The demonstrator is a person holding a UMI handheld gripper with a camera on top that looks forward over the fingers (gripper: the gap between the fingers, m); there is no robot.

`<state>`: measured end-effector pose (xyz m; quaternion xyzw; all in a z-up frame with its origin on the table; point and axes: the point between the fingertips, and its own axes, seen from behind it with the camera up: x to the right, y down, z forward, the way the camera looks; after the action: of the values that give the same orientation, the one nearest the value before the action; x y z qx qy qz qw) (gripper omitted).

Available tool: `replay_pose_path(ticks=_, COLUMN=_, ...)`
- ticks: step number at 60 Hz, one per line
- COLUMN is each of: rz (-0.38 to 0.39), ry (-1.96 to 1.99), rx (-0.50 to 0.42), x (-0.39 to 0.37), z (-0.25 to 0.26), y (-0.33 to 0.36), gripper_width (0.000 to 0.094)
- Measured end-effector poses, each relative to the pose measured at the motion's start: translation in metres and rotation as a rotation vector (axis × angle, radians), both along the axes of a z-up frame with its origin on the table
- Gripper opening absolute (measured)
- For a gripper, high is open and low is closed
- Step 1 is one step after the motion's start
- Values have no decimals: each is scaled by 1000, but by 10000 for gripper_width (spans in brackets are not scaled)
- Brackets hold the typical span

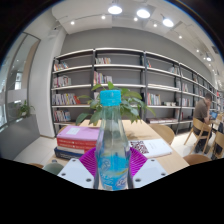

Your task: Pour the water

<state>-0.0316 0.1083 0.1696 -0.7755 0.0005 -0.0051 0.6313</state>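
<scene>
Bottle (112, 148) upright, clamped between both gripper (112, 166) fingers, blue cap (110, 97) still on. Risk: slip if tilted fast.

In front of my tool stands a wooden table (160, 133). On it, to the left, lies a stack of books (78, 139), the top one pink and the lower ones red and dark. A potted plant (122, 104) stands further back on the table. To the right lies an open white book (152, 148). Whether the bottle (112, 150) rests on the table, I cannot tell.
</scene>
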Motion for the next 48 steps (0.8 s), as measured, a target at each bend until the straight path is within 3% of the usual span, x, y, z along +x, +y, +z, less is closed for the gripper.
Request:
replay_pose_path(ticks=14, rz=-10, ry=33, rx=-71, x=20, z=-72, y=6, gripper_width=386)
replay_pose_path(ticks=22, rz=-6, ry=27, rx=-34, x=18, z=-70, y=0, gripper_width=406)
replay_pose_path(ticks=32, rz=-20, ry=44, rx=-70, x=19, z=-76, y=0, gripper_width=559)
replay_pose_path(ticks=39, rz=-82, ry=71, rx=-147, x=30, z=-87, y=-17, gripper_width=764)
replay_pose_path(ticks=48, rz=-98, ry=48, rx=-226, x=27, z=-99, y=-68, gripper_width=835)
